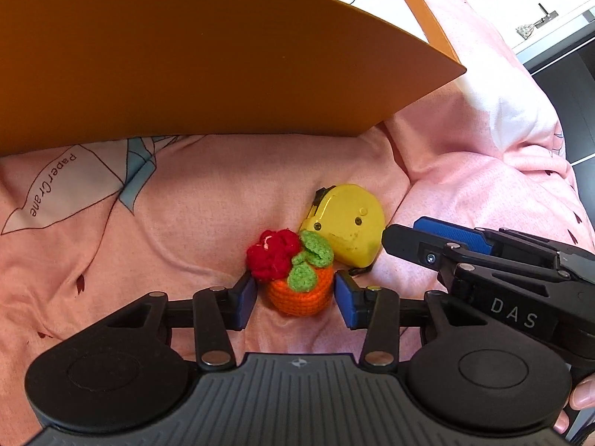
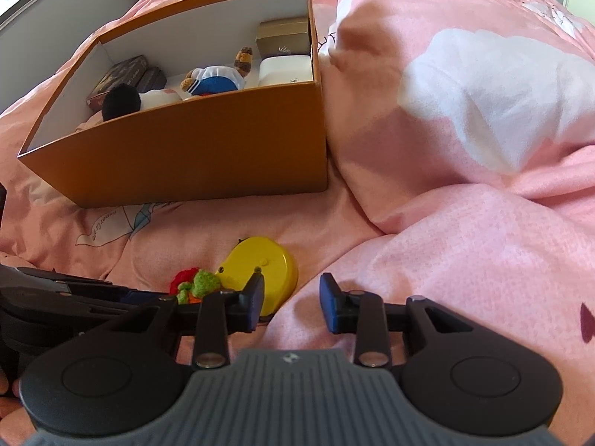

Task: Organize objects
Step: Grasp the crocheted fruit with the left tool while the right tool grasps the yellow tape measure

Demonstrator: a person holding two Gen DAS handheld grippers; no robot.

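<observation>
Bedding in pink covers the bed (image 2: 465, 245), and two small things lie on it in front of an orange box (image 2: 208, 141) — a crocheted flower pot (image 1: 297, 282) and a yellow tape measure (image 1: 346, 223).

The left gripper (image 1: 296, 299) points steeply down at the crocheted flower pot. Its blue pads sit on either side of the orange knitted base; the left one looks to be just against the red bloom, while a sliver of bedding shows between the right pad and the pot, so the jaws stand open around it without pressing.

The yellow tape measure lies flat just behind the pot, touching its green leaves. The right gripper (image 2: 292, 306) comes in from the right, close beside the left one. Seen from its own camera, the left finger (image 2: 254, 304) overlaps the tape measure's near edge and the other finger hangs over bare bedding, with nothing but pink cloth in the gap — open, gripping nothing.

The orange box stands further back on the bed, open-topped and white inside. In it lie a plush toy in blue and white (image 2: 214, 81), a white box (image 2: 284, 68), a gold box (image 2: 284, 37) and dark flat cases (image 2: 126, 74).
</observation>
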